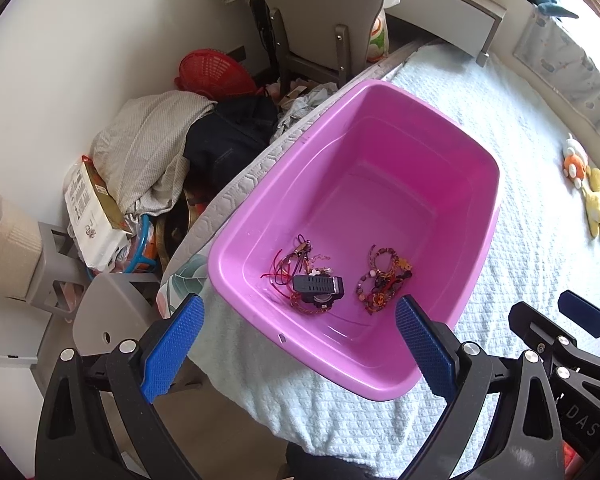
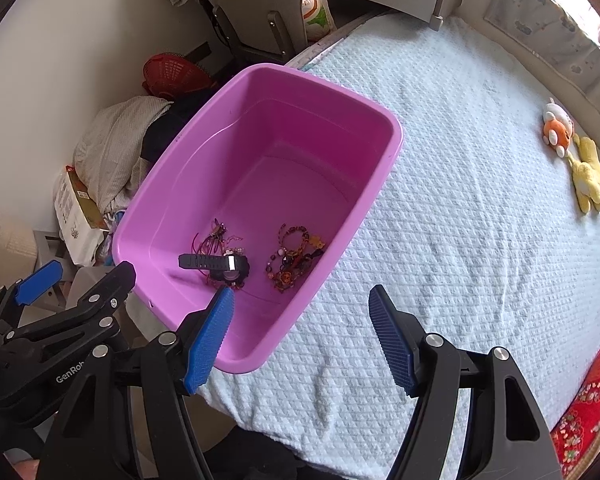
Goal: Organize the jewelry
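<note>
Near the middle of both views sits a pink plastic tub (image 1: 380,184) on a pale blue quilted bedspread (image 1: 500,240), its near end overhanging the edge of the bed. On the tub's floor, toward the lower part of the frame, lie two small heaps of jewelry. The left heap is a tangle of red cords and bracelets (image 1: 296,264) with a black wristwatch (image 1: 320,288) lying across it. The right heap is a cluster of beaded bracelets (image 1: 382,276), just beside the watch but apart from it.

At the bottom of the left wrist view, the left gripper (image 1: 300,344) hangs above the tub's near rim, its blue pads (image 1: 172,348) spread wide with nothing between them. At the bottom of the right wrist view, the right gripper (image 2: 300,332) is likewise released and holds nothing; its left pad (image 2: 212,340) overlaps the tub's near end and its other pad is over the bedspread.

At the right edge of both views two stuffed toys (image 2: 572,160) lie on the bedspread. At the left, a pile of clothes (image 1: 160,148) and a red basket (image 1: 212,68) sit beside the bed.
</note>
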`<state>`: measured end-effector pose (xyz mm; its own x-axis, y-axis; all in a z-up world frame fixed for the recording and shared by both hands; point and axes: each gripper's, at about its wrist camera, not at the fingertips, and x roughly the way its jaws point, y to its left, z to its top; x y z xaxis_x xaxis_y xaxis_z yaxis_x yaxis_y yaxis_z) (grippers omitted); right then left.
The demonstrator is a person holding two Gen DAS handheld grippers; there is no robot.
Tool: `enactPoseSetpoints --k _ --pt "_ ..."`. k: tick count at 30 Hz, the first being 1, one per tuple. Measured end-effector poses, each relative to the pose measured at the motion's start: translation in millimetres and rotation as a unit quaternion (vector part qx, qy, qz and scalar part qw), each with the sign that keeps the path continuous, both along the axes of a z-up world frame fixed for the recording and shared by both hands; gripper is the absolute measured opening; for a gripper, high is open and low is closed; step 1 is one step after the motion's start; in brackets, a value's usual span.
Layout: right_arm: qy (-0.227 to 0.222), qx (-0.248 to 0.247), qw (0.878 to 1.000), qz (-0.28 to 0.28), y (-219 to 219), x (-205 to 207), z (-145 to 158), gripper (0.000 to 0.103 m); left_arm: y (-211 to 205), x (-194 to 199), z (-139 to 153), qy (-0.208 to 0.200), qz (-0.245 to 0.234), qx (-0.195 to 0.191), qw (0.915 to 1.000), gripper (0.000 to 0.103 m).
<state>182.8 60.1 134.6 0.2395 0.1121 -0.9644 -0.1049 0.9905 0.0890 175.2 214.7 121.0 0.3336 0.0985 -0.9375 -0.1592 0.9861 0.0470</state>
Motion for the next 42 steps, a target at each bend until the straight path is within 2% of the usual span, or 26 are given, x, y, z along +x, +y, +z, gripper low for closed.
enactPoseSetpoints --k 42 --pt "-0.009 -0.003 1.0 -0.009 -4.4 1.4 4.8 0.067 0.3 3.5 -5.7 0.002 -0.005 0.001 1.0 0.095"
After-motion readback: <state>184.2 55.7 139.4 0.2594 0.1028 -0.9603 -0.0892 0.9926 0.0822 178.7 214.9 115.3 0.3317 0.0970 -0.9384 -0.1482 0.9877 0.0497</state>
